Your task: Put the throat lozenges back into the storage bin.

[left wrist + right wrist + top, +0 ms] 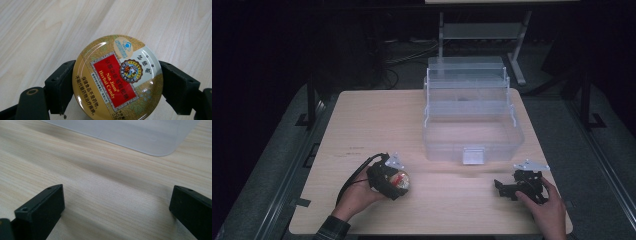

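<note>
A round gold herbal candy tin (117, 80) with a red label sits between the two black jaws of my left gripper (116, 86), which press on its sides. In the high view that left gripper (398, 183) holds the candy tin (402, 181) low over the table's near left part. My right gripper (502, 187) rests near the front right of the table. In its own view the right gripper (116, 207) stands open, jaws wide apart over bare wood. A clear plastic storage box (472, 117) with stepped trays stands at the back middle right.
The light wooden table (377, 125) has its edges close to both hands. The clear box's front latch (473, 155) faces me, and a corner of the box (150, 137) lies ahead of the right gripper. Dark floor and a metal stand (517, 45) lie beyond.
</note>
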